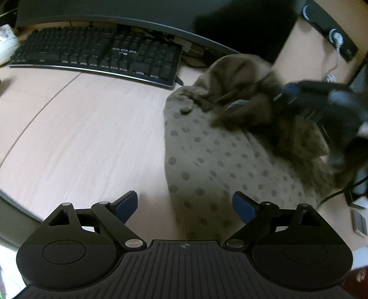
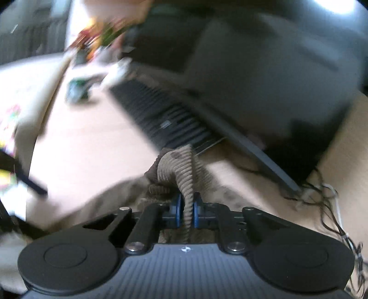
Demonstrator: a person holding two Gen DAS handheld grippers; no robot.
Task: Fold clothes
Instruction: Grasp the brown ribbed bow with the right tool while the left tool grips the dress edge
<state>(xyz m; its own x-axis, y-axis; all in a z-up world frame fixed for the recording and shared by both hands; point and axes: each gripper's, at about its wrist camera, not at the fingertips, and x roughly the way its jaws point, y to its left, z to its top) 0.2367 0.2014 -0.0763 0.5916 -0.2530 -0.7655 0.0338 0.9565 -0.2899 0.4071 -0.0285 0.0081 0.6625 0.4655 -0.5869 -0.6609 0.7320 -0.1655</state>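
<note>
At the far left of the pale wood-grain desk a flat black keyboard lies with a thin silvery front edge, its rows of square keys running under the long curved lower edge of a dark monitor. The desk's surface is smooth, with a faint curved seam sweeping across it.

Nearer, the left gripper hangs above the desk with its two blue-padded fingers spread wide and nothing between them. Its body is matte black plastic, ribbed in the middle, with round discs on each side and shiny pivot pins. The gap between the fingers sits over the near left edge of the garment.

The garment is a soft olive-tan knit scattered with darker round dots. Its near part lies flat on the desk, right of the middle; its far part is bunched into dark crumpled folds just beside the keyboard's right end.

Further right, the right gripper has its blue pads pressed together on a ribbed band of the same garment, a thick corded strip that stands up from the pinch and curls over in loops. From the left gripper's camera that gripper shows only as a dark, blurred shape over the crumpled part of the cloth.

At the far right a tangle of thin dark and white cables lies on the desk, below a black bar-shaped device with round pale rings.
</note>
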